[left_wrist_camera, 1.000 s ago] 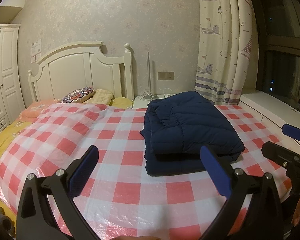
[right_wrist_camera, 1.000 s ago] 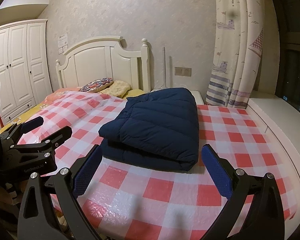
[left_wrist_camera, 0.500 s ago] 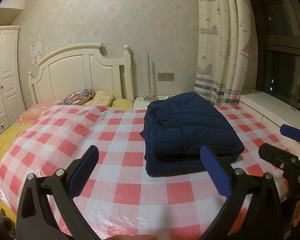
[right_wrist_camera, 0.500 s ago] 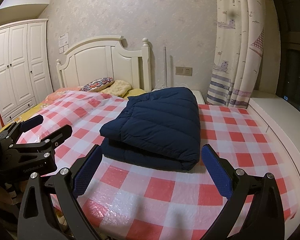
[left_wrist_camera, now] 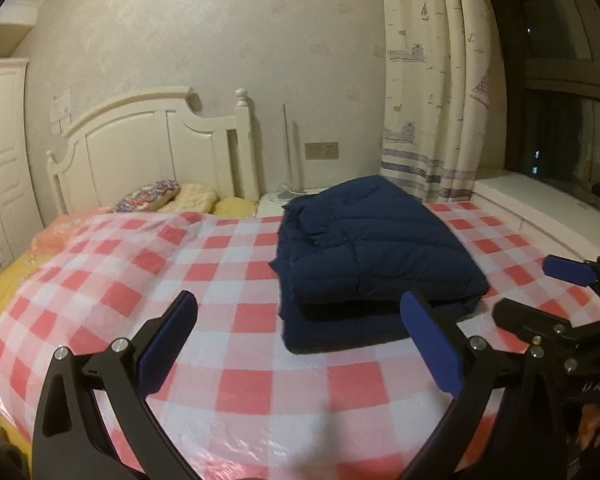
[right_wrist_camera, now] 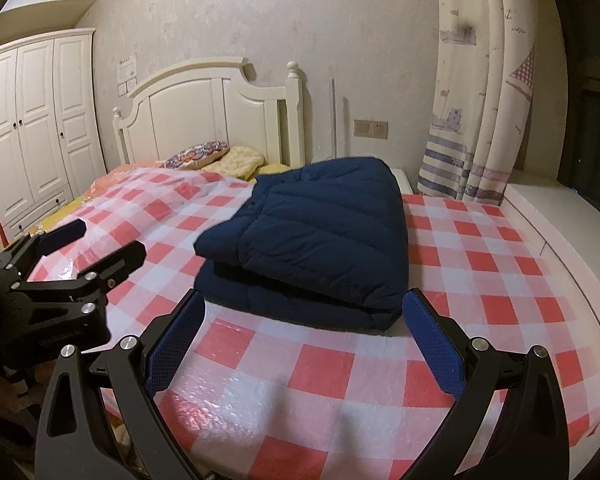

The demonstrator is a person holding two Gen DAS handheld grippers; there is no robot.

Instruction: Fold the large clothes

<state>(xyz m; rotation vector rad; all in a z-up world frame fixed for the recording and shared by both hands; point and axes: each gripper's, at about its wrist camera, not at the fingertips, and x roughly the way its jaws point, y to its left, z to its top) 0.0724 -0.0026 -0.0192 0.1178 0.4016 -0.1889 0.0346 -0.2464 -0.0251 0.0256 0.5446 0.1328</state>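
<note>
A dark blue quilted jacket (left_wrist_camera: 364,252) lies folded into a thick stack on the red-and-white checked bed cover (left_wrist_camera: 228,280); the right wrist view shows the jacket (right_wrist_camera: 324,236) straight ahead. My left gripper (left_wrist_camera: 300,304) hangs open above the cover, short of the jacket's near left corner, holding nothing. My right gripper (right_wrist_camera: 304,300) is open too, its fingers framing the jacket's near edge without touching it. Each gripper shows in the other's view: the right gripper (left_wrist_camera: 540,292) at the right, the left gripper (right_wrist_camera: 96,240) at the left.
A white headboard (left_wrist_camera: 148,148) and pillows (left_wrist_camera: 168,196) stand at the far end. A curtain (left_wrist_camera: 428,92) and a white window ledge (left_wrist_camera: 540,208) run along the right side. A white wardrobe (right_wrist_camera: 32,124) is at the left, with yellow bedding (right_wrist_camera: 56,212) beside it.
Both views have tilted slightly downward and shifted; the jacket has not moved. Both grippers stay open and empty.
</note>
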